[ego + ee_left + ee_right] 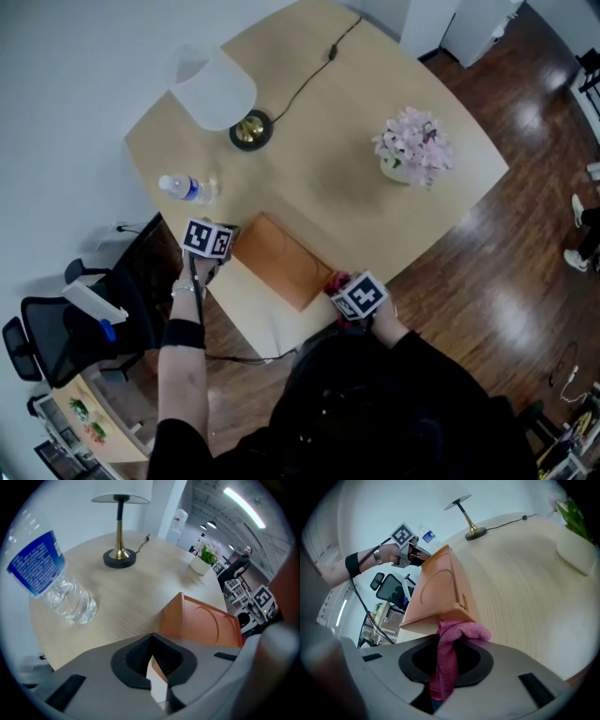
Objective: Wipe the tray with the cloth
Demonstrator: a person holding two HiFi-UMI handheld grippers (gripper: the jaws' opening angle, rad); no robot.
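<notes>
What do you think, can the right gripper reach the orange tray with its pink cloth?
Probably yes. The right gripper is shut on the pink cloth, which sits right at the near edge of the orange tray. The left gripper holds the tray tilted up, nothing between.

Wooden table (375,220) bears lamp (250,129), water bottle (187,188), potted flowers (413,150) and tilted tray (279,260).

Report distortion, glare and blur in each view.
Head view: wide-angle bend, bright glare patches on the wood floor. Left gripper view: fisheye with dark corners, bottle swollen, right edge smeared. Right gripper view: fisheye too, cloth crisp, tray sharp, potted plant at the edge soft.
</notes>
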